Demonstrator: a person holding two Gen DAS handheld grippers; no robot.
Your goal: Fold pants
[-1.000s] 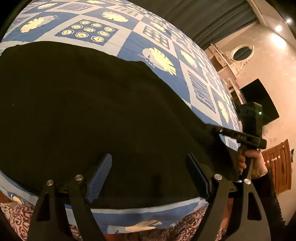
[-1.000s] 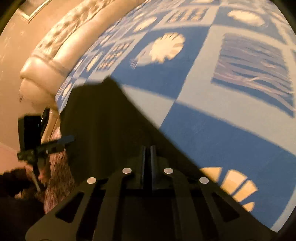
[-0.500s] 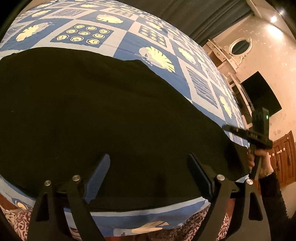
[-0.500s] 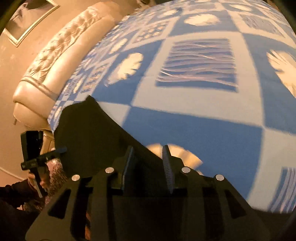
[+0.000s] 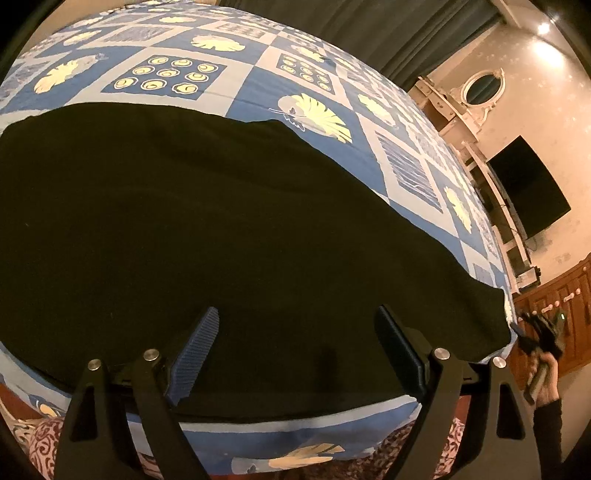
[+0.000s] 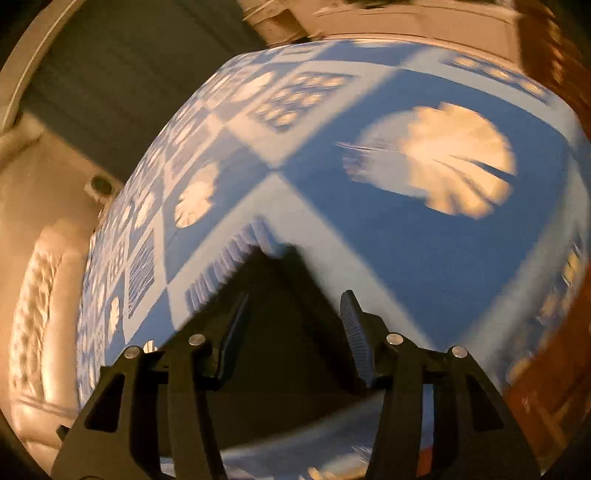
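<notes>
The black pants lie spread flat across the near part of a bed with a blue and white patterned cover. My left gripper is open and empty, just above the pants' near edge. My right gripper is open and empty, over one corner of the pants; this view is blurred by motion. The right gripper also shows in the left wrist view, off the bed's right end, past the pants' right corner.
The bed's near edge runs below the left gripper. A dark curtain, a white dresser with an oval mirror and a wall television stand beyond the bed. A padded headboard is at the left.
My right gripper has opened, let go of the pants' corner and pulled back off the bed's right end, turning as it went. My left gripper has stayed open and nearly still.
</notes>
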